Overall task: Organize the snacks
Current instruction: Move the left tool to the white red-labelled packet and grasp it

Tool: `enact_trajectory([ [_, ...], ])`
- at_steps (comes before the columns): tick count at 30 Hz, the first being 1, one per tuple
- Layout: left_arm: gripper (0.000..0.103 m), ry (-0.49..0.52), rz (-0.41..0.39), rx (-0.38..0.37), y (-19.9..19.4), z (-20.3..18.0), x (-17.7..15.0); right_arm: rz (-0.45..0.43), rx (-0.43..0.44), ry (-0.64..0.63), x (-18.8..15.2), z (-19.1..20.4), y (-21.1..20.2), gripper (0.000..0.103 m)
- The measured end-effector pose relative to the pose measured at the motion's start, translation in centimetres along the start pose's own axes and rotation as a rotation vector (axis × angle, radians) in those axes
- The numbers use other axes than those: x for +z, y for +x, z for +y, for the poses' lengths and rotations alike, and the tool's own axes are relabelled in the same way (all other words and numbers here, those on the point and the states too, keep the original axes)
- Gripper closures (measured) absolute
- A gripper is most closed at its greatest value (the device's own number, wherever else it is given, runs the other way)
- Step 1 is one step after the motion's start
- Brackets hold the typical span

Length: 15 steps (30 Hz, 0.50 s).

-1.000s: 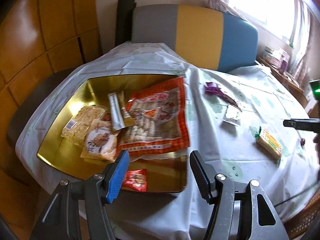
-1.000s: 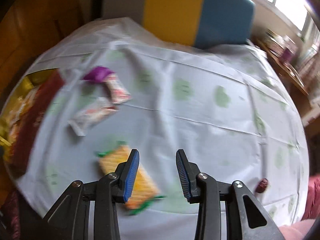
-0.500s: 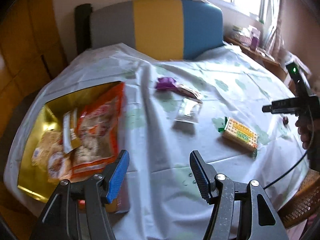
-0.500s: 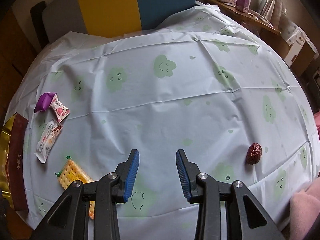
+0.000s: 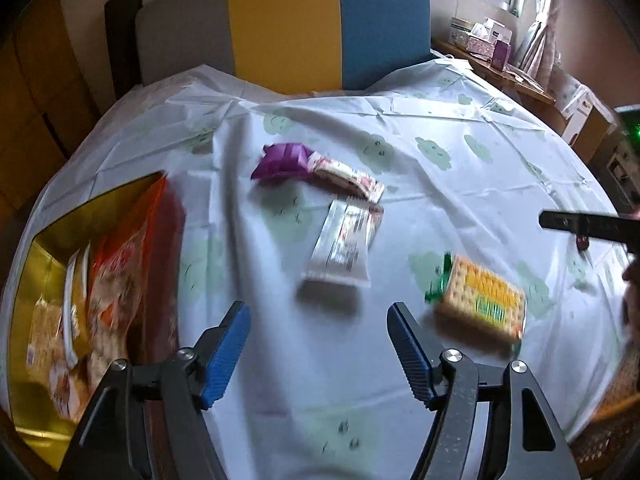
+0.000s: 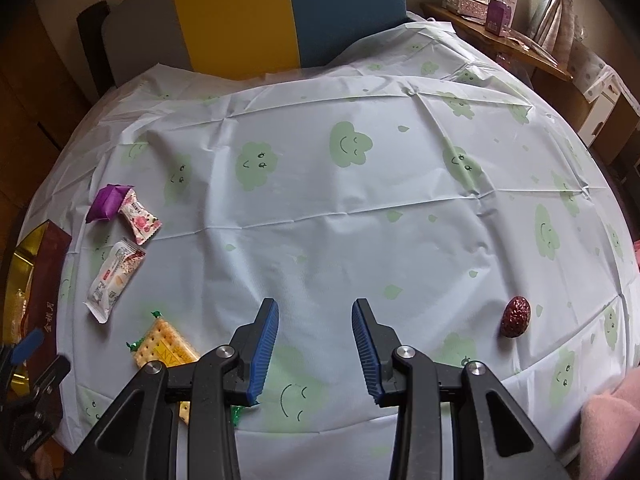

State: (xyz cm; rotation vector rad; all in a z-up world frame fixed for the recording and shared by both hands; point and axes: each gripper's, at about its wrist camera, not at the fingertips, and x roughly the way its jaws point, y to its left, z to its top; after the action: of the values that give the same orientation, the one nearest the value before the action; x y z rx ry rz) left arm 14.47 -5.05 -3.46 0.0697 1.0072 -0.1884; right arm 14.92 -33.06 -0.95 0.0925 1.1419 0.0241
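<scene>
A gold tray at the table's left edge holds several snack packs, a big orange bag on top. On the cloth lie a purple wrapper, a pink candy pack, a white wafer pack and a yellow cracker pack. My left gripper is open and empty, above the cloth just short of the white pack. My right gripper is open and empty; the cracker pack lies at its left and a red date at its right.
The round table wears a white cloth with green clouds. A grey, yellow and blue chair back stands behind it. A wooden shelf with boxes is at the back right. A pink sleeve shows at the lower right.
My left gripper has swung right, from over the gold tray to over the loose packs. My right gripper has swung right from the cracker pack toward the table's middle. Both stayed open.
</scene>
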Motion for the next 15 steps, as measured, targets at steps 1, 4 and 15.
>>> enact_trajectory([
  [1, 0.031, 0.006, 0.007, -0.005, 0.6, -0.2, 0.6, -0.001, 0.003, 0.002, 0.0, 0.0, 0.0, 0.064],
  [4, 0.031, 0.026, 0.028, -0.03, 2.3, -0.6, 1.8, -0.003, 0.008, 0.008, 0.1, -0.1, -0.1, 0.064],
  [15, 0.029, 0.084, 0.037, 0.018, 7.7, -2.1, 5.0, -0.01, 0.03, 0.015, 0.3, -0.1, -0.2, 0.064],
])
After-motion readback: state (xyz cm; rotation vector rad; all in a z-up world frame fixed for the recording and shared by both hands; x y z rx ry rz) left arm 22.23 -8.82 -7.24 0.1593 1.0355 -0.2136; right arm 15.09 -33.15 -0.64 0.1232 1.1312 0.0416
